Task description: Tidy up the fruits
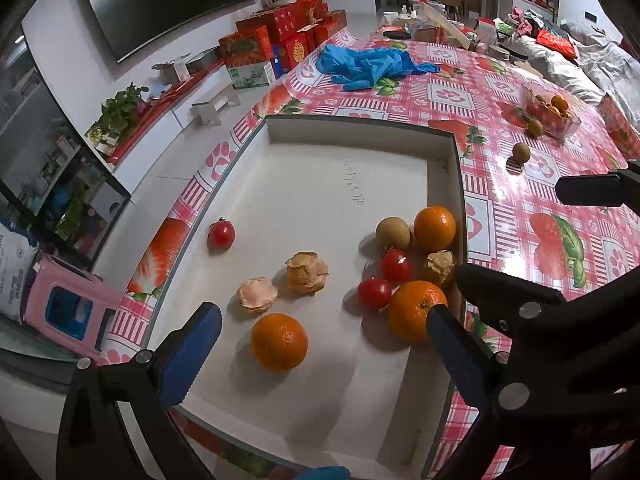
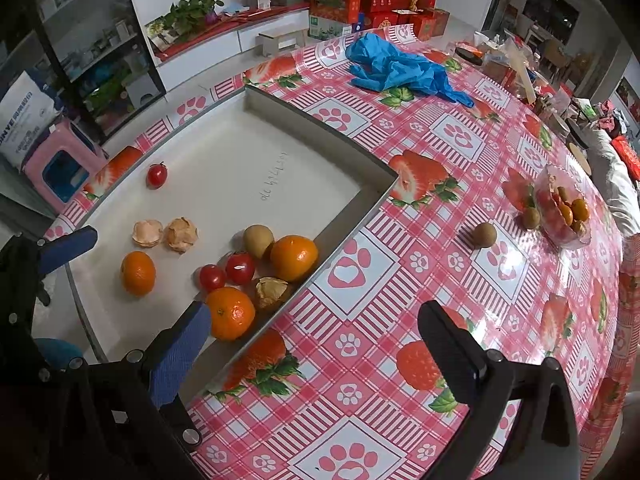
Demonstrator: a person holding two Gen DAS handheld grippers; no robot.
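On the white tray point(image 1: 352, 152), three oranges, three tomatoes, a kiwi and papery husked fruits lie loose; one orange point(image 1: 279, 342) sits apart, directly ahead of the left gripper point(image 1: 320, 320). It looks firm and moderately heavy, with grippy skin: grasp across its widest part. The tomatoes point(image 1: 396, 266) are likely soft and slippery, so squeeze lightly. Left jaws are spread wide, holding nothing, one fingertip close to another orange point(image 1: 416, 312). The right gripper point(image 2: 316, 324) is likewise wide apart and empty, over the tablecloth point(image 2: 400, 240).

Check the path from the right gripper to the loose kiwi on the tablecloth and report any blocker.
Nothing visible blocks it. The right gripper is open over bare tablecloth; the kiwi lies ahead, apart from the plastic fruit container.
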